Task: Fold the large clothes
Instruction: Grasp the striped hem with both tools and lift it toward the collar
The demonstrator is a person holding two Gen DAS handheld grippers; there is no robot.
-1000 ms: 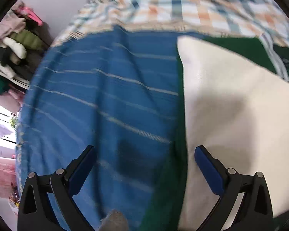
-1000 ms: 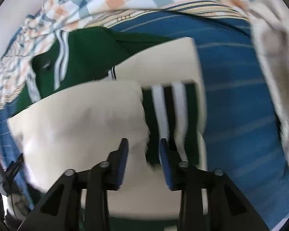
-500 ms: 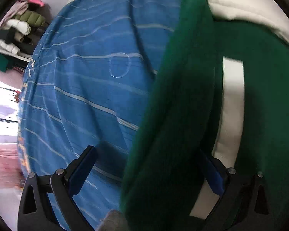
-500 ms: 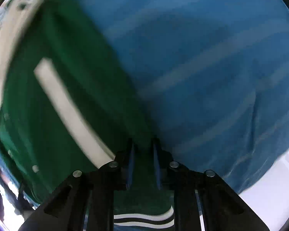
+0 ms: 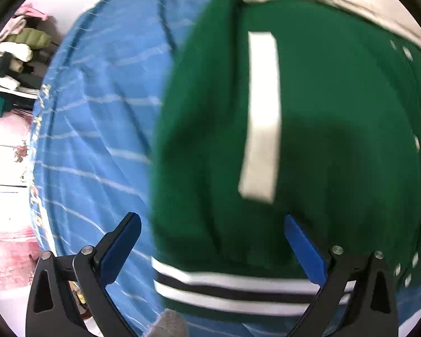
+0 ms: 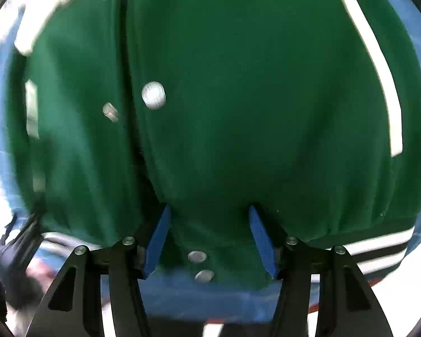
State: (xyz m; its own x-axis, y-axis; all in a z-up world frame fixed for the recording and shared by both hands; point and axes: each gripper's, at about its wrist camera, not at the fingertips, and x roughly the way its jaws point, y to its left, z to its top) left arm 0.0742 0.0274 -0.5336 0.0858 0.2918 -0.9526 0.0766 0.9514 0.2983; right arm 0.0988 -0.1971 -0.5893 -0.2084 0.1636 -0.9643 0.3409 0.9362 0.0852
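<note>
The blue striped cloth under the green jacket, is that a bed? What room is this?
Probably a bedroom. The jacket lies on a blue striped bedspread, and folded clothes sit stacked on shelves beside it.

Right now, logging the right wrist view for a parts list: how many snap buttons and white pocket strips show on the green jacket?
Snap buttons: 4
White pocket strips: 2
Total on the green jacket: 6

A blue bedsheet [image 5: 98, 129] with thin pale stripes covers the bed. At ten o'clock in the left view, piled clothes [image 5: 16, 47] sit on a shelf.
</note>
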